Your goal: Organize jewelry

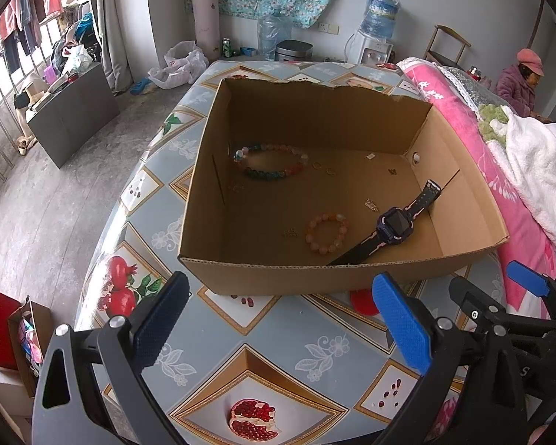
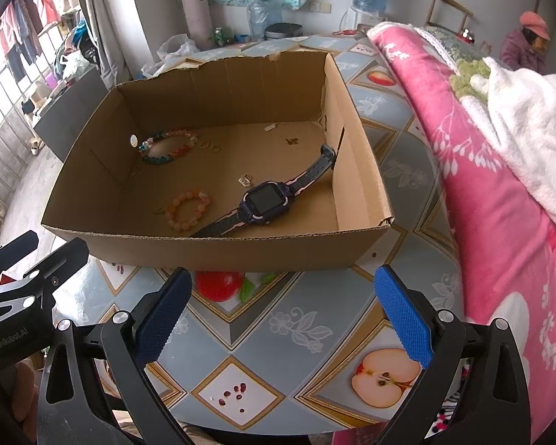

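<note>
An open cardboard box (image 1: 315,270) (image 2: 218,248) stands on the table. Inside lie a dark smartwatch (image 1: 394,222) (image 2: 265,205), a pale orange bead bracelet (image 1: 326,233) (image 2: 188,210), a multicoloured bead necklace (image 1: 270,161) (image 2: 168,145), small gold rings (image 1: 323,167) (image 2: 209,145) and tiny charms. My left gripper (image 1: 281,319) is open and empty, hovering over the table just short of the box's near wall. My right gripper (image 2: 283,317) is open and empty, beside it on the right; it shows in the left wrist view (image 1: 500,289).
The table (image 2: 278,333) has a fruit-patterned cloth. A pink blanket (image 2: 500,185) and a white fleece (image 2: 530,118) are piled along its right side. A person in a pink hat (image 1: 522,81) sits at the far right. Red gift bags (image 1: 3,330) stand at the lower left.
</note>
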`<state>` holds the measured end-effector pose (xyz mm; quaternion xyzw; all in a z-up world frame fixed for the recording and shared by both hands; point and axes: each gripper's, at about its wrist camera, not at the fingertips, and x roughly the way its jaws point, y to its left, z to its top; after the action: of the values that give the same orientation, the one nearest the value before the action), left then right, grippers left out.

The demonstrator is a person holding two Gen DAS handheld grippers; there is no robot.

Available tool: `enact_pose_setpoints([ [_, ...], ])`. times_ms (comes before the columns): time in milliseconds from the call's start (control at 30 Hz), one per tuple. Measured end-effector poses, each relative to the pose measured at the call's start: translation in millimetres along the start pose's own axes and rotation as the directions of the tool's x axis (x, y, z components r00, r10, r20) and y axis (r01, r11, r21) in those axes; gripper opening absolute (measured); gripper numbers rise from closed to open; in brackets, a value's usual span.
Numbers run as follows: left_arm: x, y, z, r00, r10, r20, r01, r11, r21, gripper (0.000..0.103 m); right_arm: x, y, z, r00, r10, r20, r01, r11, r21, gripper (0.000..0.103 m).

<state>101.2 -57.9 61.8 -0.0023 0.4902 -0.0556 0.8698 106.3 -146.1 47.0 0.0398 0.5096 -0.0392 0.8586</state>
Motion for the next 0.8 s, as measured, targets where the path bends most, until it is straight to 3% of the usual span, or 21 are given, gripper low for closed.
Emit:
enact_pose_setpoints([
  [800, -1.0, -0.6, -0.1, 1.000, 0.001, 0.001, -0.001, 1.000, 0.002, 0.097, -2.4, 1.5, 1.6, 1.000, 0.005, 0.009, -0.005, 1.000, 0.000, 0.095],
])
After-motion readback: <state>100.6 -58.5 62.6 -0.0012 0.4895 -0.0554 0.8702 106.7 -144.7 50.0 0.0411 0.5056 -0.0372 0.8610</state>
